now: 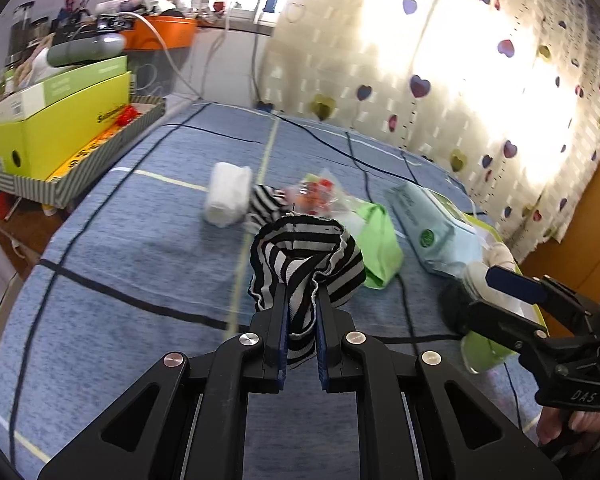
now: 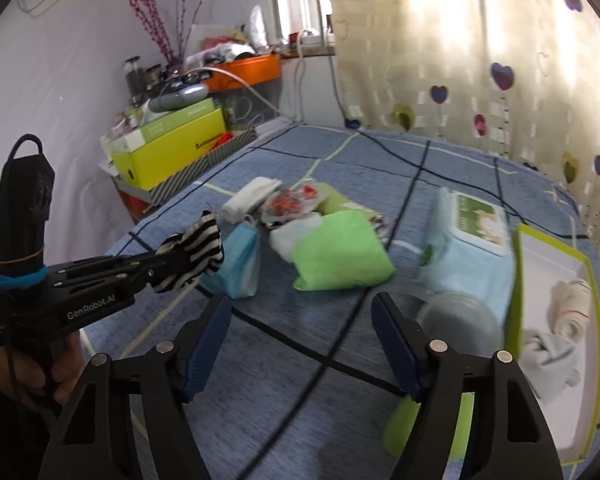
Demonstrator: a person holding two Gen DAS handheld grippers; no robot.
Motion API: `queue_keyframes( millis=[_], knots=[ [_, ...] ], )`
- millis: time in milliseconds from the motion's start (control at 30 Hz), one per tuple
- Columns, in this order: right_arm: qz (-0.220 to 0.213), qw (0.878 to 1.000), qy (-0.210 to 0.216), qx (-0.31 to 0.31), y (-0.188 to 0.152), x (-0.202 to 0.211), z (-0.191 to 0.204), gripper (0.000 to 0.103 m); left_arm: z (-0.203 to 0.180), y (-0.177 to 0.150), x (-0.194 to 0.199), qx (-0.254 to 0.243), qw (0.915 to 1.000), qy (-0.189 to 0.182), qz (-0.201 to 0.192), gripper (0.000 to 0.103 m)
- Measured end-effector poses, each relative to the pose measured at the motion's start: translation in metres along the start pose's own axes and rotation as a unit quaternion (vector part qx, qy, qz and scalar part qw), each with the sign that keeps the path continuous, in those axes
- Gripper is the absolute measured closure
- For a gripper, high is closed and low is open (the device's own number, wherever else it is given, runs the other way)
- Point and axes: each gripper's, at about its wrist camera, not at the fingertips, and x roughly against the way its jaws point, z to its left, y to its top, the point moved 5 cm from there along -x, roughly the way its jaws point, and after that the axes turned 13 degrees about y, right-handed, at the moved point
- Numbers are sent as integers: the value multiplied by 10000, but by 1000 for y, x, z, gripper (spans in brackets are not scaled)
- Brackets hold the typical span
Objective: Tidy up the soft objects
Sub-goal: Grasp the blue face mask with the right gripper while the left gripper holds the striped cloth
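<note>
The left gripper (image 1: 302, 308) is clamped on a striped sock (image 1: 306, 256), bunched up between its pads and lifted clear of the bed (image 1: 140, 264). The right gripper (image 2: 300, 344) stands wide with nothing between its jaws, hovering over the blanket just beside the box (image 2: 556, 240).

It looks like the carry step: one sock is picked, and I'd guess it is bound for that box. The next move would call for swinging the sock across the pile and over the box's rim, then letting go above a free patch so it drops flat rather than snagging on the wall.

The box, green-edged with a white inside, lies open at the bed's right side. In it are a rolled cream cloth (image 2: 572, 308) and a grey one (image 2: 548, 356). Just left of the box sit a pale blue pack (image 2: 468, 256) and a green pouch (image 2: 340, 256); farther left is a white roll (image 1: 228, 194) with a second striped piece (image 1: 266, 200) touching it.
</note>
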Motion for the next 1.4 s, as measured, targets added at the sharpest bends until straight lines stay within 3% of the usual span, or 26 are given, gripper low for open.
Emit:
queue_keyframes(
  millis=[533,867,900,933,1200,1400],
  knots=[
    [533,9974,458,135,20,-82,30,35,54,3,-4,385,9990,219,-58,91],
    [886,9947,523,-30,22,-134,32,36,71,3,-9,488,9985,246,1,91],
    [943,9942,520,-36,21,-139,31,40,71,3,-10,492,9985,239,13,91],
    [995,9937,509,-24,19,-142,31,51,71,2,-10,486,9986,230,23,91],
    [1037,9936,457,8,17,-149,30,77,66,3,-14,446,9988,160,83,91],
    [909,9941,576,103,14,-136,36,80,57,3,-9,385,9992,131,50,91]
  ],
)
